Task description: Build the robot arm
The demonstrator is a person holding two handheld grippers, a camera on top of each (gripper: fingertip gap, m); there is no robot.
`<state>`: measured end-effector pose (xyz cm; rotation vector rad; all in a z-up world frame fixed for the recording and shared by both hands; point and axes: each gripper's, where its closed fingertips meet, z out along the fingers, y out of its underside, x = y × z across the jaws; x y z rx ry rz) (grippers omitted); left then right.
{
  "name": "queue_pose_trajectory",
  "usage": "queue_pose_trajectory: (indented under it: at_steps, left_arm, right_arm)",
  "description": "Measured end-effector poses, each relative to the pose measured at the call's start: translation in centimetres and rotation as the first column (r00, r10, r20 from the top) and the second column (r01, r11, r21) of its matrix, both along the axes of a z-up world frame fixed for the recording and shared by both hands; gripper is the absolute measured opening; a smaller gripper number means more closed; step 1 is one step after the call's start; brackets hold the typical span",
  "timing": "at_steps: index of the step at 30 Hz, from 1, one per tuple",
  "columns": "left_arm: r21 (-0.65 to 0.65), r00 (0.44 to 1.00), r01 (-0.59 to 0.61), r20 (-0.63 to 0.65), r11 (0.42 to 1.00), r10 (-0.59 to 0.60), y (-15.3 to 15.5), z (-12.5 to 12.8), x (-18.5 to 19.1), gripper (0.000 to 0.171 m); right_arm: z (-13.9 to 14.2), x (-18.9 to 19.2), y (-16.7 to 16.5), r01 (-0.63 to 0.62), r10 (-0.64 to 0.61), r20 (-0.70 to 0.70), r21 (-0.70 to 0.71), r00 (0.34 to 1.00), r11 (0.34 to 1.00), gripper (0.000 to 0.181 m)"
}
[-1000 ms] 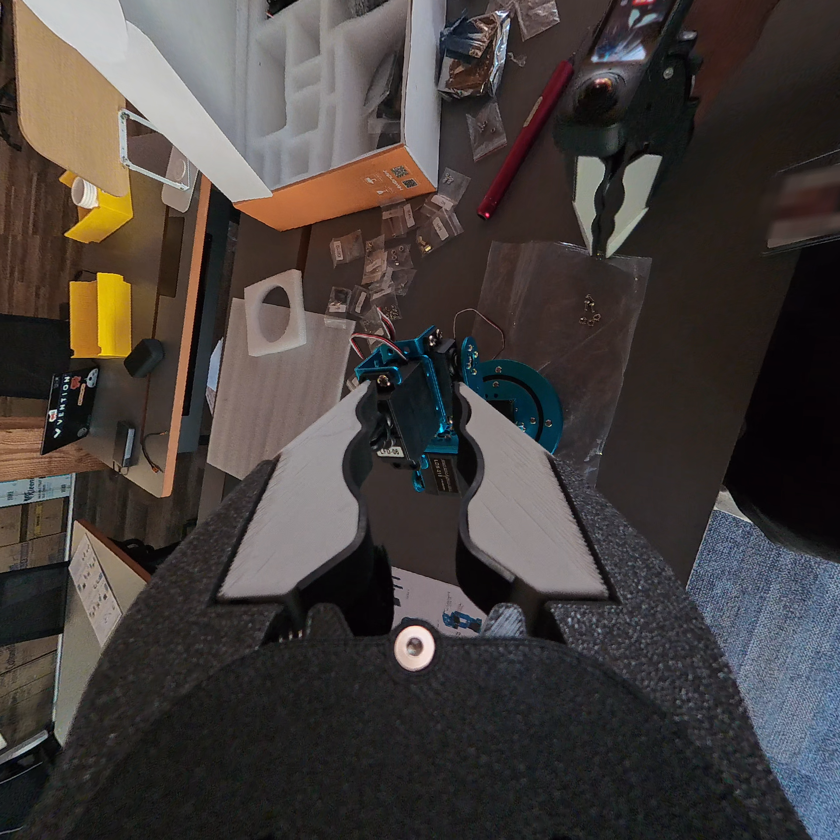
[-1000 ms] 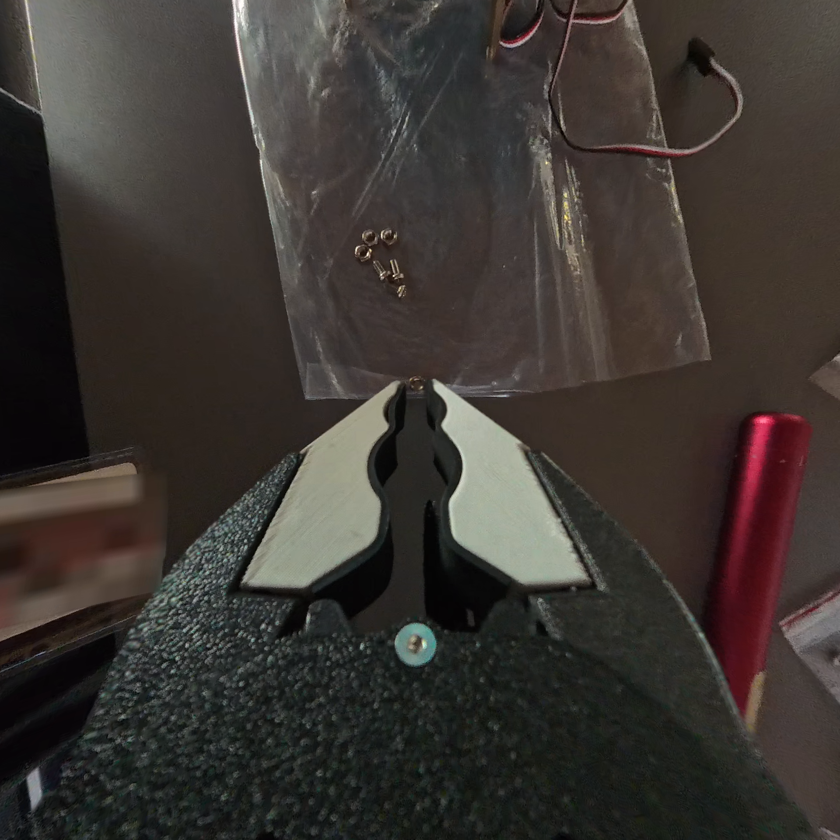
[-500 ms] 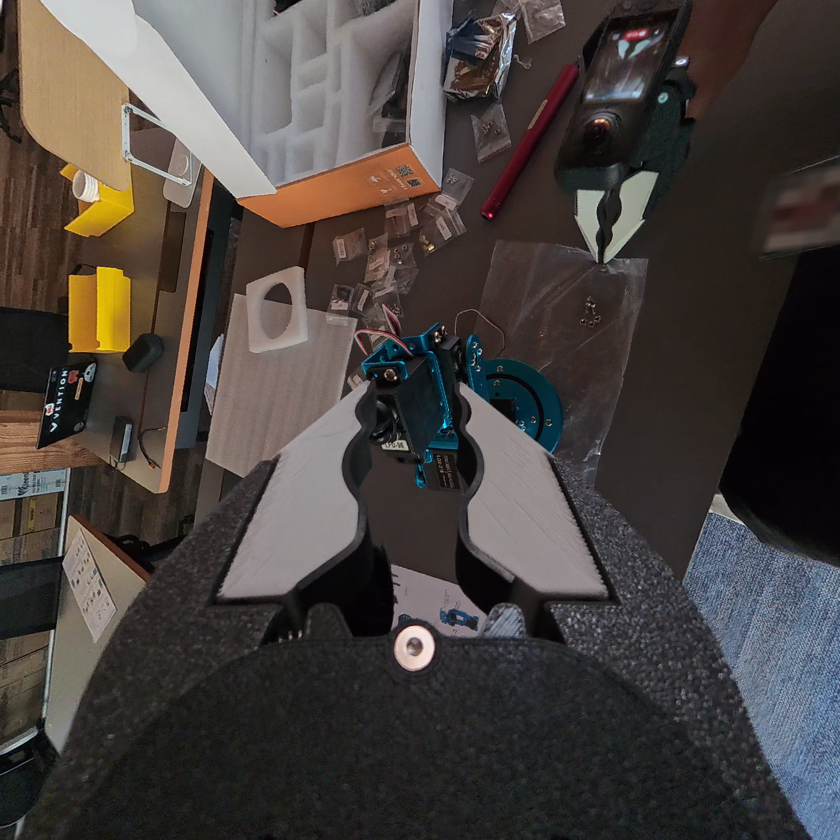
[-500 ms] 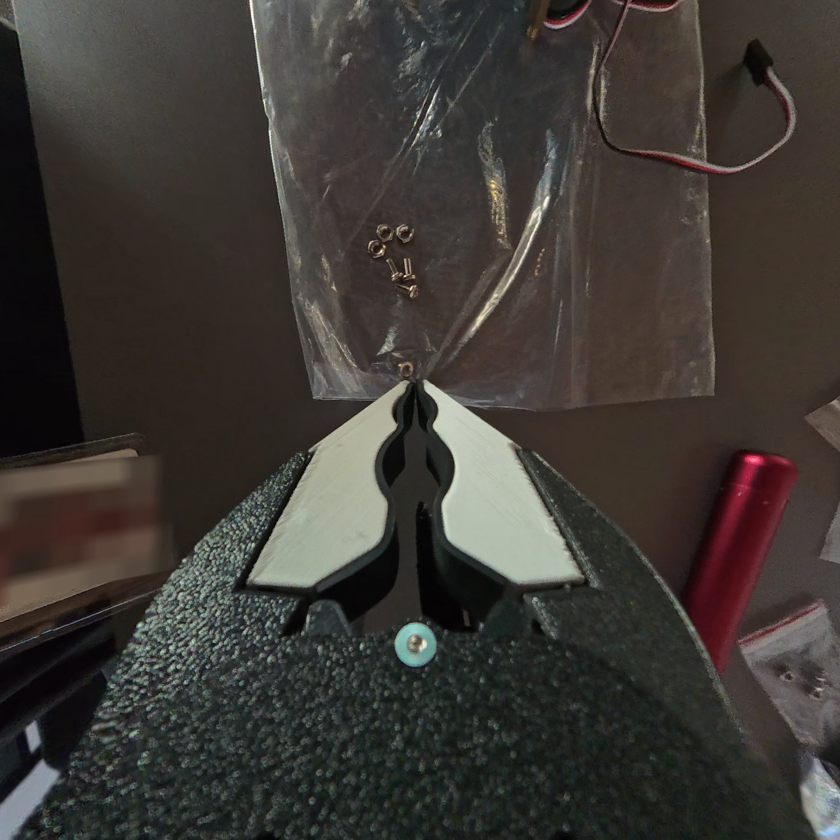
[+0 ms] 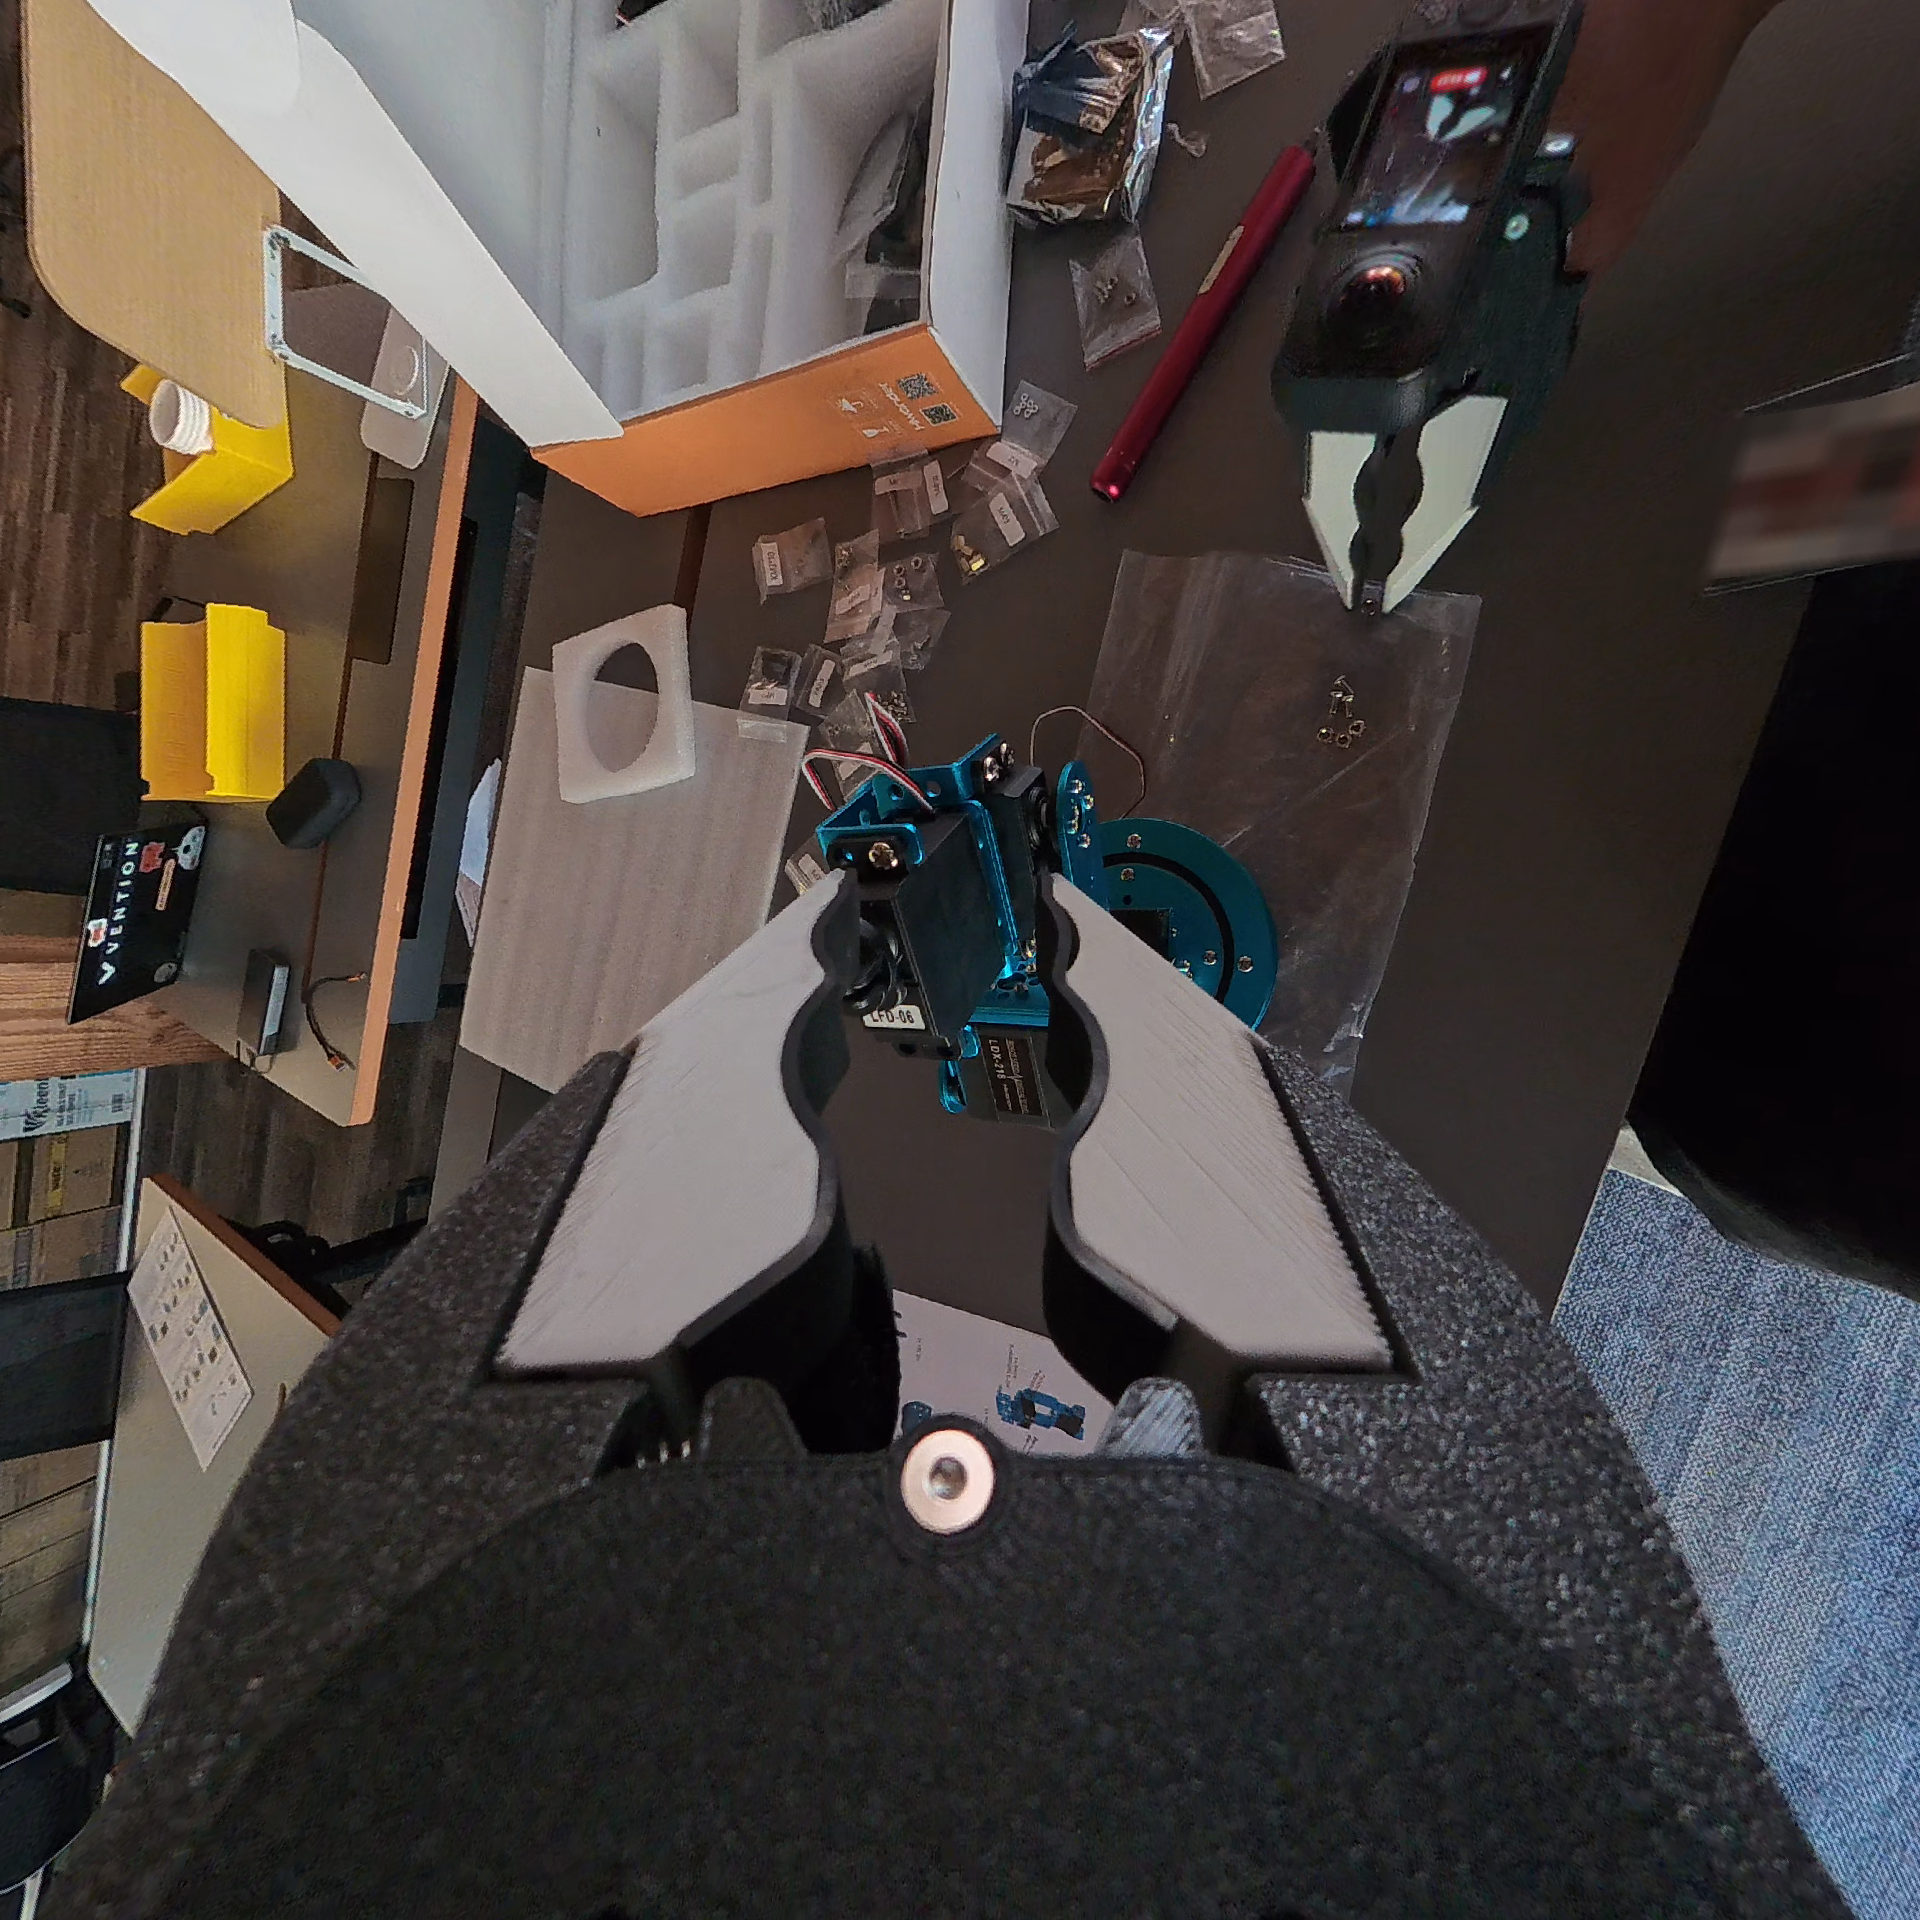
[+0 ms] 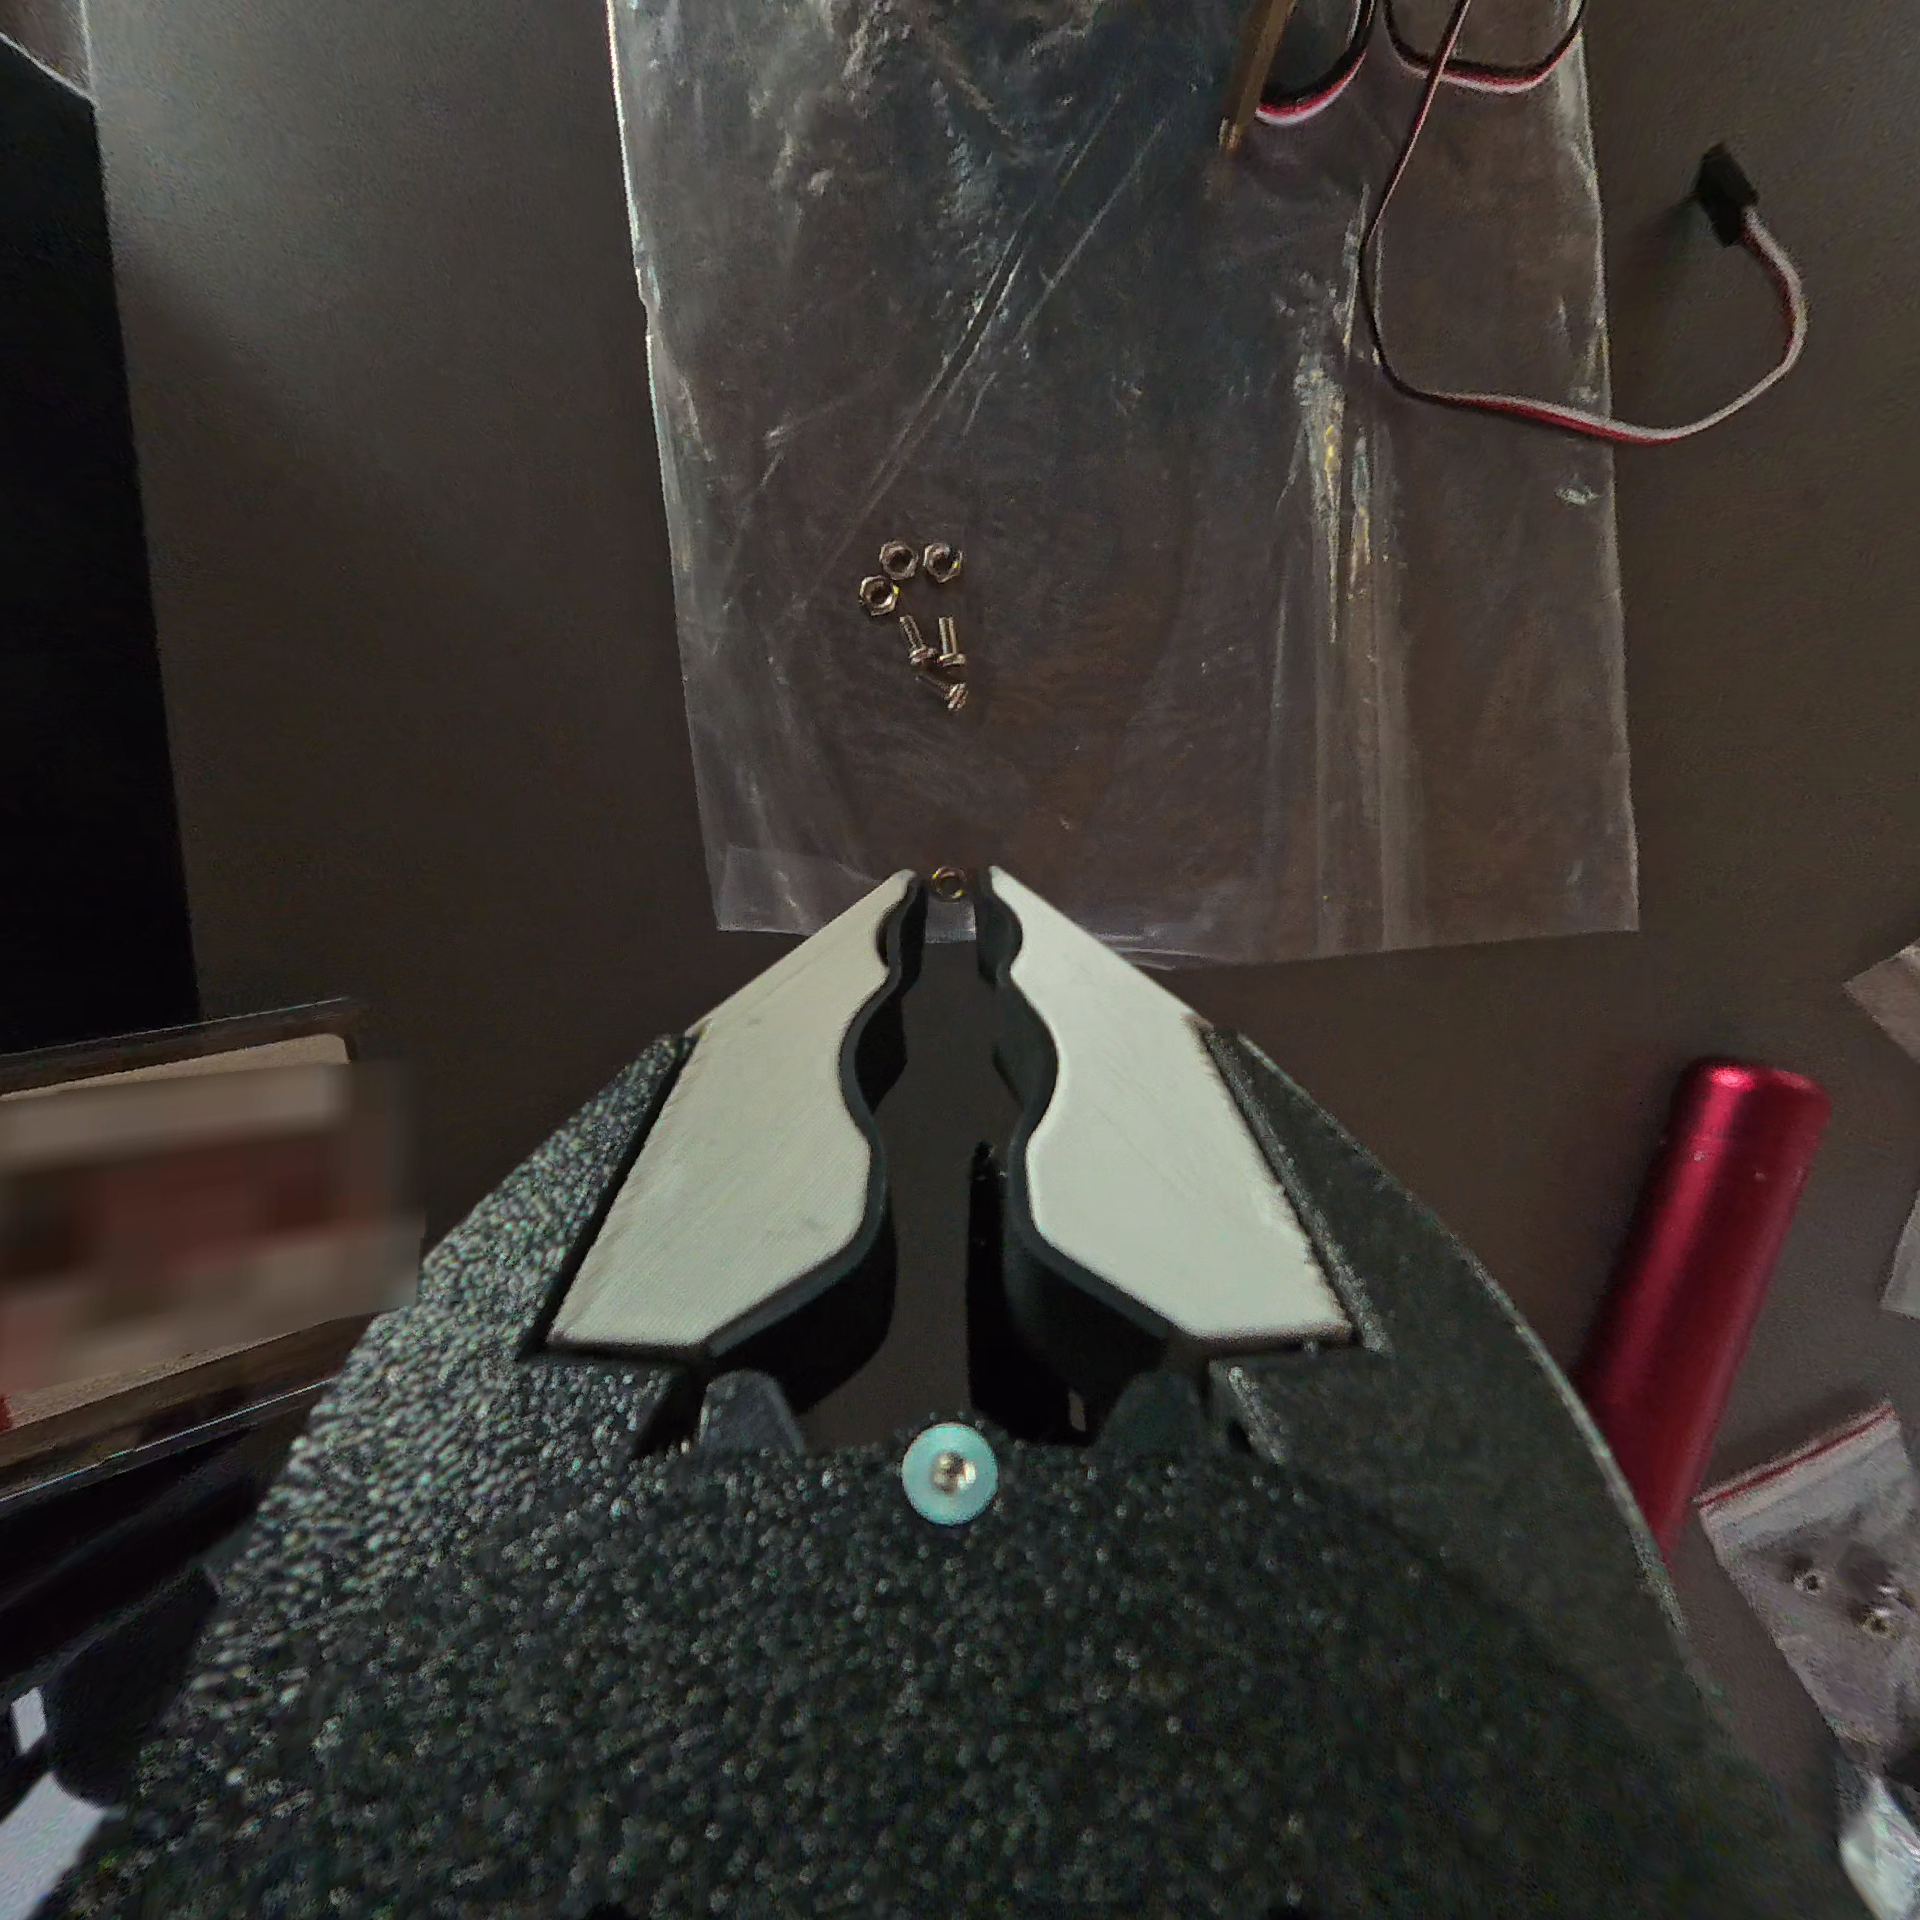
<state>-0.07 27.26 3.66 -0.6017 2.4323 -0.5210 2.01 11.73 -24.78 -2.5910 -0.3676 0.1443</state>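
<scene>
The left gripper point(image 5: 945, 894) clamps its jaws on the blue servo bracket point(image 5: 940, 894), just beside the clear bag point(image 6: 1132, 499). At that bag's near edge, the right gripper point(image 6: 951, 888) pinches a small nut point(image 6: 948, 881) at its jaw tips, near the loose nuts and screws point(image 6: 920, 623).

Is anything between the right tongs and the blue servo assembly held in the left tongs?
Nothing upright shows. Between right tongs and servo assembly lies only the flat clear bag with loose nuts and screws, plus a thin wire.
</scene>
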Motion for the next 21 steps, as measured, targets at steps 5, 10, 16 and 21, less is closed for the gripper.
queue_pose_trajectory:
  at_steps: [5, 10, 16, 21]
  left_arm:
    - [0.001, 1.0, -0.001, 0.003, 1.0, 0.001, 0.0, 0.1, 0.0, 0.033]
    - [-0.016, 1.0, -0.008, 0.016, 1.0, 0.008, 0.1, 0.6, -0.3, 0.034]
    - [-0.094, 0.999, -0.035, 0.027, 0.995, 0.038, 0.2, 1.0, -0.5, 0.033]
    - [-0.163, 0.995, -0.072, 0.054, 0.984, 0.082, 0.0, 1.1, -0.3, 0.035]
  right_arm:
    - [-0.1, 0.0, 0.1, -0.002, 0.001, -0.018, -0.051, 1.0, 0.999, 0.007]
    - [0.2, -0.1, 0.0, 0.021, -0.019, -0.081, 0.022, 0.997, 1.0, 0.007]
    - [5.1, 1.1, 1.4, 0.223, -0.106, -0.34, 0.329, 0.934, 0.918, 0.006]
    - [13.2, 2.3, 5.0, 0.363, -0.025, -0.479, 0.628, 0.877, 0.688, 0.006]
